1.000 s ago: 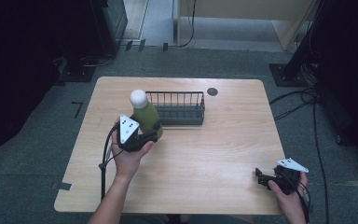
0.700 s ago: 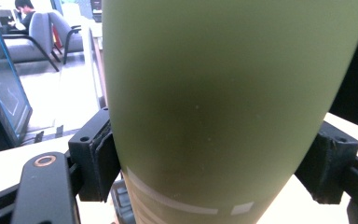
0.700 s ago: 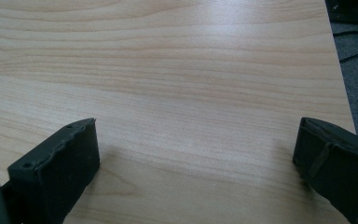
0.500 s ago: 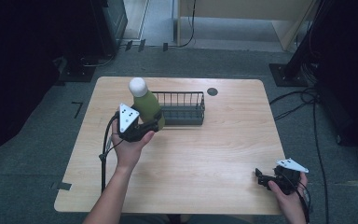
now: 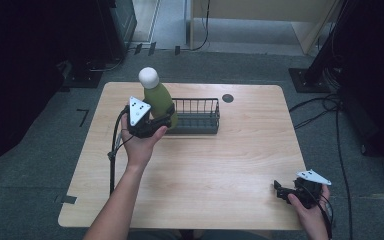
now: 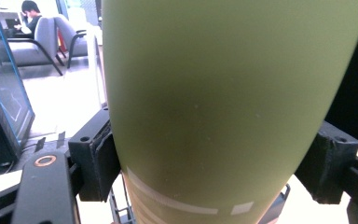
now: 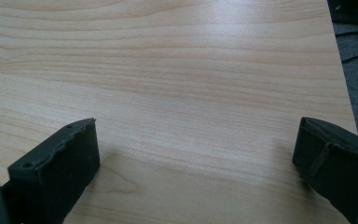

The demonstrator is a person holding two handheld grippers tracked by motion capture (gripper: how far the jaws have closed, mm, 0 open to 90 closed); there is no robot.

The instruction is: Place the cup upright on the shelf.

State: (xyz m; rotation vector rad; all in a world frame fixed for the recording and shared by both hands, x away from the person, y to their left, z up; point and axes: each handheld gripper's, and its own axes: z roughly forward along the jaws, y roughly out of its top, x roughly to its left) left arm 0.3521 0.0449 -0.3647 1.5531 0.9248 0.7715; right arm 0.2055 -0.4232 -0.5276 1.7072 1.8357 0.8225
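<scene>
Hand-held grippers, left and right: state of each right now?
Left hand-held gripper: shut on the tall olive-green bottle with a white round cap.
Right hand-held gripper: open, holding nothing, low over the light wooden table.

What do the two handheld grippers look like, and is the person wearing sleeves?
Both are black. The left gripper and the right gripper each carry a grey three-cornered plate on top, the left one's dotted with small dark marks. A black cable trails from each. The jaws are blocky black pads. No sleeve is visible on either forearm.
</scene>
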